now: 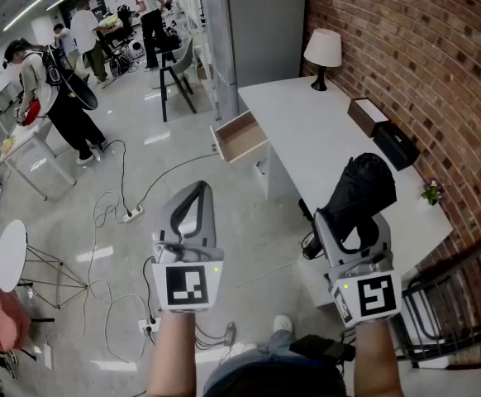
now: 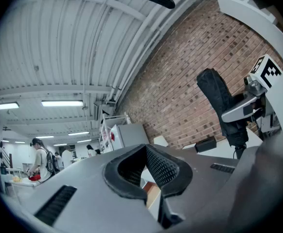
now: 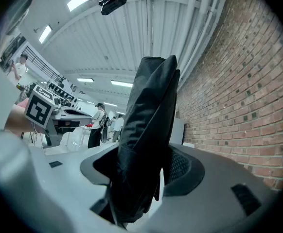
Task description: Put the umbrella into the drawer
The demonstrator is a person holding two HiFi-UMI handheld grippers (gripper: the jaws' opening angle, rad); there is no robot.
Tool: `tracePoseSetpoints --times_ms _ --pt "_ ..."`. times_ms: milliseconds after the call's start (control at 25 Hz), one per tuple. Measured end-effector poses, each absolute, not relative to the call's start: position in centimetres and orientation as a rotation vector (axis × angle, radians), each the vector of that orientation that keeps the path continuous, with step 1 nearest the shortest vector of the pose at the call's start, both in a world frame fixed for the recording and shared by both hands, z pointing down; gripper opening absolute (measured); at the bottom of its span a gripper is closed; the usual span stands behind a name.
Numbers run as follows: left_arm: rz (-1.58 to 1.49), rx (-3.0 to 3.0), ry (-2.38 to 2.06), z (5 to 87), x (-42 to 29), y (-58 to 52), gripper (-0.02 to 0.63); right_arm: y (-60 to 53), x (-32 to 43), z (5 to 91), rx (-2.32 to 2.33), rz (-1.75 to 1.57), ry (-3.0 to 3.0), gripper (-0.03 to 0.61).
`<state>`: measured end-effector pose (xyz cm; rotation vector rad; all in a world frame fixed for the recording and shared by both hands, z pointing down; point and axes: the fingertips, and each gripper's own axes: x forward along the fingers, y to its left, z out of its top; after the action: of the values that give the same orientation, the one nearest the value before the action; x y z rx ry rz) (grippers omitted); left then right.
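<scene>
Right hand-held gripper [image 1: 359, 230] clamped the folded black umbrella [image 1: 361, 184] upright over the white tabletop [image 1: 307, 122]. Left hand-held gripper [image 1: 197, 190] was closed and empty above the floor [image 1: 249, 222]. Beyond, the drawer [image 1: 240, 139] stood open.

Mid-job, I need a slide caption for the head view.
Right gripper holds the folded black umbrella by the white desk; its drawer stands open ahead, left gripper empty.
</scene>
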<state>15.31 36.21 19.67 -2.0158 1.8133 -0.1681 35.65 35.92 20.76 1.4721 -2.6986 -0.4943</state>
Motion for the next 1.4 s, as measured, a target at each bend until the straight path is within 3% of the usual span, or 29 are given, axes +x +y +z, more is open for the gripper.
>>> tracePoseSetpoints --times_ms 760,1400 --pt "-0.076 -1.998 1.784 18.5 8.8 44.1 0.002 43.2 29.4 20.2 1.543 -0.508 -2.603 0.247" --pt "-0.131 -1.959 1.837 18.5 5.9 33.9 0.002 30.9 27.5 20.5 1.507 -0.428 -2.644 0.247"
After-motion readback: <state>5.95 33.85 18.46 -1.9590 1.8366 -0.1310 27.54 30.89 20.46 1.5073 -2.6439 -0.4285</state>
